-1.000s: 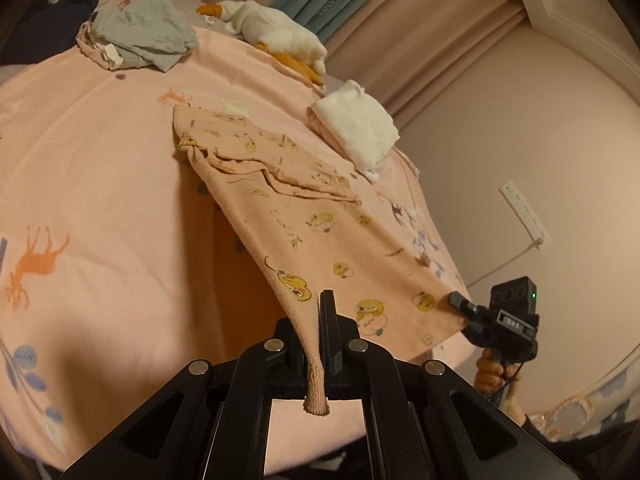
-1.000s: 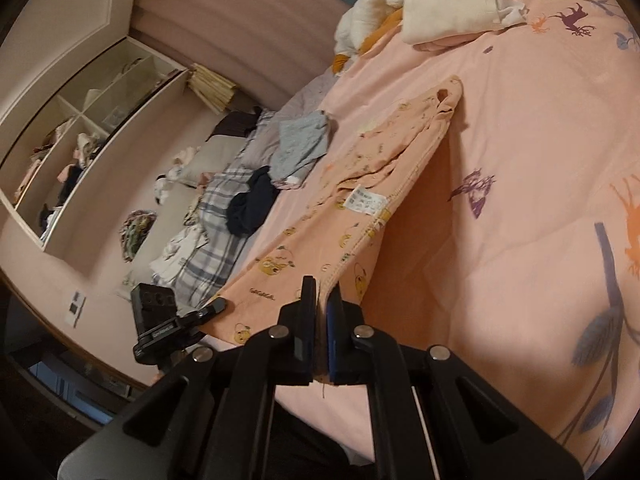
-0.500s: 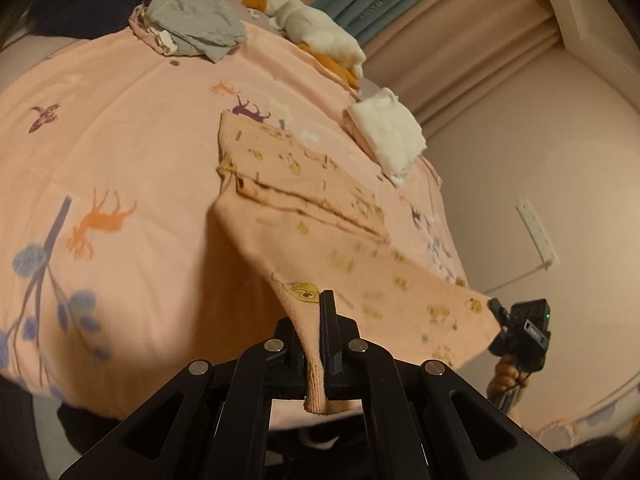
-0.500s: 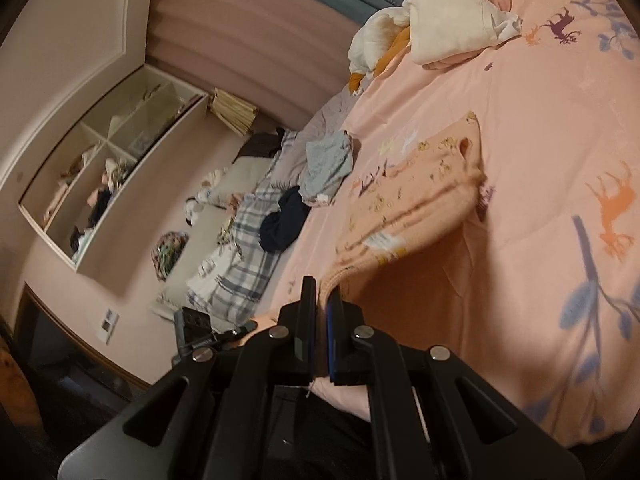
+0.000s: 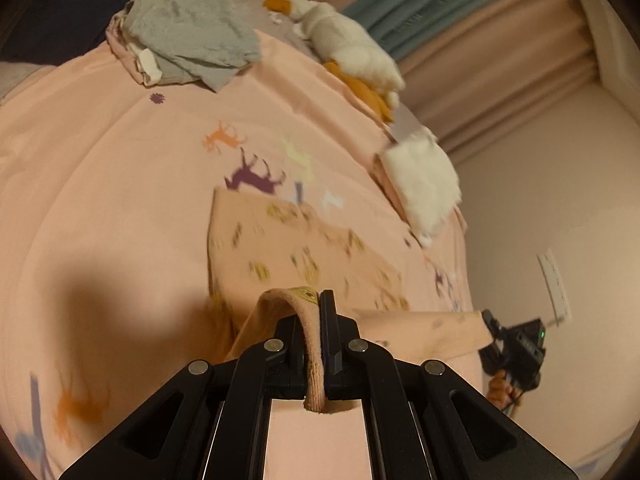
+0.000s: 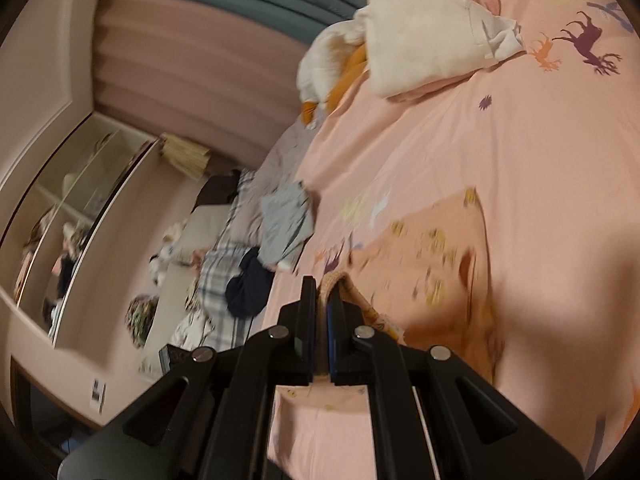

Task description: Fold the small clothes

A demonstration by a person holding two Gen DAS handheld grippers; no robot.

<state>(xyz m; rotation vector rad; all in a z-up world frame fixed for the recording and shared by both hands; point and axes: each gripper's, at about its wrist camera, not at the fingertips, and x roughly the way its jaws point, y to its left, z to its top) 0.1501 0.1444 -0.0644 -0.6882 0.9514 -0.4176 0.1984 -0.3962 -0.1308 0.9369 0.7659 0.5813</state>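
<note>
A small peach garment (image 5: 280,248) with yellow cartoon prints lies partly on the pink bedspread (image 5: 100,184). Its near edge is lifted and doubled back over the flat part. My left gripper (image 5: 318,308) is shut on one ribbed corner of that edge. My right gripper (image 6: 321,292) is shut on the other corner; it also shows at the right of the left wrist view (image 5: 516,344). The garment (image 6: 432,248) is blurred by motion in both views.
A folded white garment (image 5: 424,184) lies beyond the peach one near the bed's right edge. A white and orange plush toy (image 5: 352,52), a grey garment pile (image 5: 192,40) and dark clothes (image 5: 68,12) lie at the far end. Shelves (image 6: 72,216) stand past the bed.
Both grippers have carried the held edge forward over the bed. The garment, which hung stretched in the air, now lies mostly flat and is doubling over itself.
</note>
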